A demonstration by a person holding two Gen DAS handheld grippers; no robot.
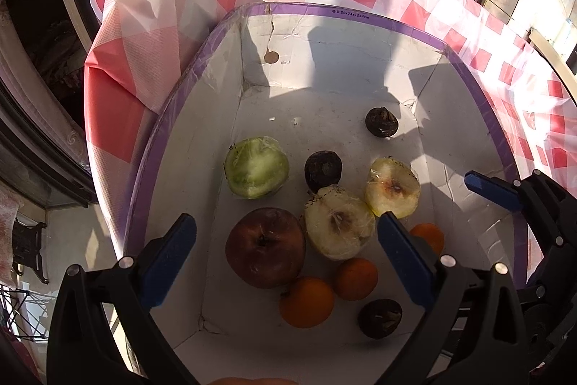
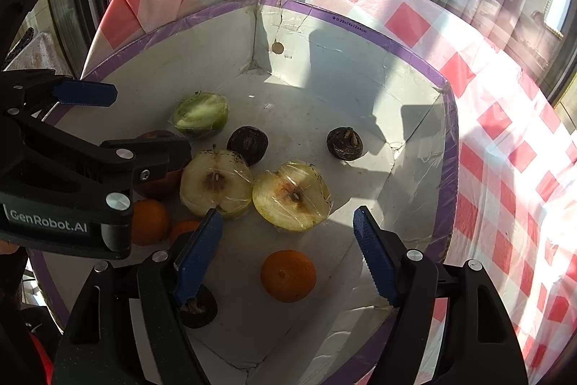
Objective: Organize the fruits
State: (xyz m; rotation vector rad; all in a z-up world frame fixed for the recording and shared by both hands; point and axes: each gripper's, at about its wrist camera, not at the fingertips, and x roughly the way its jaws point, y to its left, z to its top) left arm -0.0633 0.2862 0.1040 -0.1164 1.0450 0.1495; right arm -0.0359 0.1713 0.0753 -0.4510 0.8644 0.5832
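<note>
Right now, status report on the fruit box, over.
Left gripper open, empty, over red apple. Right gripper open, empty. Fruit loose in box. Nothing blocking.

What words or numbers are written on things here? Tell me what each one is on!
"GenRobot.AI" – white letters on the black body of the left gripper.
"D:29x24x12x4cm", after a small round sign too small to read – on the purple rim of the box.
The fruits show no readable labels.
</note>
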